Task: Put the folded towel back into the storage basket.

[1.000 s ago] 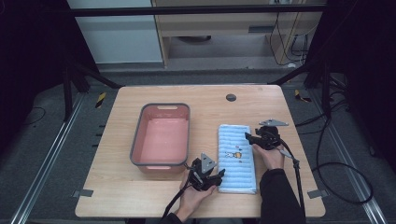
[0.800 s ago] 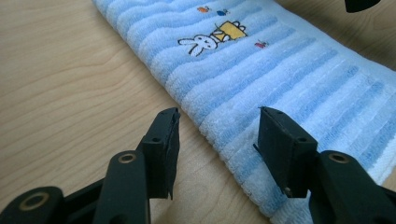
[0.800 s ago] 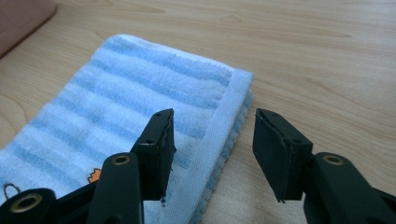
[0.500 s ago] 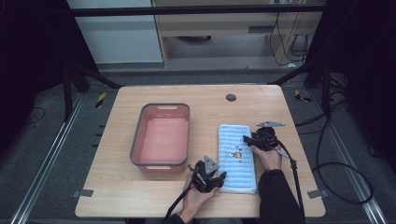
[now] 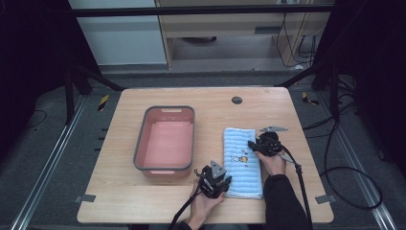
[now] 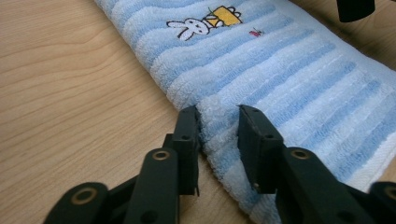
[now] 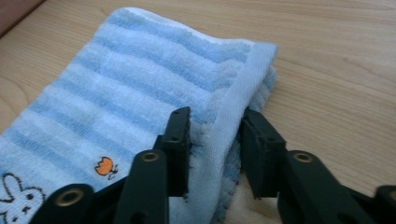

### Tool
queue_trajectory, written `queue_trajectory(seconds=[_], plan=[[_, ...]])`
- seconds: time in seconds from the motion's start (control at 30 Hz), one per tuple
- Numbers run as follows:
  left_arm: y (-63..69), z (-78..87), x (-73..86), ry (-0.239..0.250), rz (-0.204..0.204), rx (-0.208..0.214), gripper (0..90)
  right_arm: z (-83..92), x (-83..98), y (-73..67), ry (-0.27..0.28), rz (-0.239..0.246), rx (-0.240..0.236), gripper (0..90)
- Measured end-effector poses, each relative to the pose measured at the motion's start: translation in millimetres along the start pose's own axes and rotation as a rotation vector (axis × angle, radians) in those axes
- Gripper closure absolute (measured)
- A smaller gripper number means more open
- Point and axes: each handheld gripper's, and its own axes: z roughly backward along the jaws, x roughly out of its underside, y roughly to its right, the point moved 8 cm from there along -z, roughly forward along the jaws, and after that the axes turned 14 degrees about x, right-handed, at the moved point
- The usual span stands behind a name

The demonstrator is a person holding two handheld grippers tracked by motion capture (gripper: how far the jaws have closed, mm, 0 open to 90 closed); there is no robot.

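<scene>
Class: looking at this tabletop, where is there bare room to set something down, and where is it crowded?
Bare wood lies left of the pink plastic tub, and along the wooden table's far edge. Crowded: the near right, where both grippers pinch the blue striped towel.

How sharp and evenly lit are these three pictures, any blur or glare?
High view: table evenly lit, dark surroundings, slightly soft. Left gripper view: towel crisp, no glare, the left gripper slightly soft. Right gripper view: towel weave sharp near the right gripper, faint sheen on the wood.
</scene>
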Motion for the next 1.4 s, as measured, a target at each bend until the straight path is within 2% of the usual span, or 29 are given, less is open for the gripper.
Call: queue_trajectory(seconds=[0.07, 0.17, 0.3, 0.47, 0.57, 0.77, 0.9, 1.4], plan=[[0.4, 0.0, 0.0, -0.003, -0.003, 0.000, 74.3, 0.1, 0.2, -0.9, -0.003, -0.010, -0.008, 71.8], [1.0, -0.2, -0.5, 0.002, -0.010, -0.005, 82.2, 0.7, 0.0, -2.7, -0.007, -0.019, -0.024, 79.0], [0.6, 0.4, -1.2, 0.014, 0.007, 0.004, 85.0, 1.2, -1.0, -3.6, -0.003, -0.023, -0.034, 80.9], [-0.2, 6.1, -3.8, 0.024, 0.009, 0.020, 85.5, 6.8, -5.1, -5.0, 0.013, 0.006, -0.027, 81.6], [0.2, 9.3, -5.8, 0.035, 0.007, 0.025, 85.6, 10.9, -8.0, -6.0, 0.024, -0.001, -0.034, 81.6], [1.4, 18.8, -12.3, 0.063, 0.011, 0.044, 85.6, 26.6, -18.9, -9.2, 0.077, -0.001, -0.042, 81.7], [2.4, 24.6, -15.9, 0.081, 0.013, 0.055, 85.6, 37.0, -27.0, -11.7, 0.113, 0.019, -0.040, 81.7], [6.7, 50.1, -36.0, 0.126, -0.020, 0.064, 85.7, 63.9, -50.8, -19.2, 0.195, 0.046, -0.027, 81.8]])
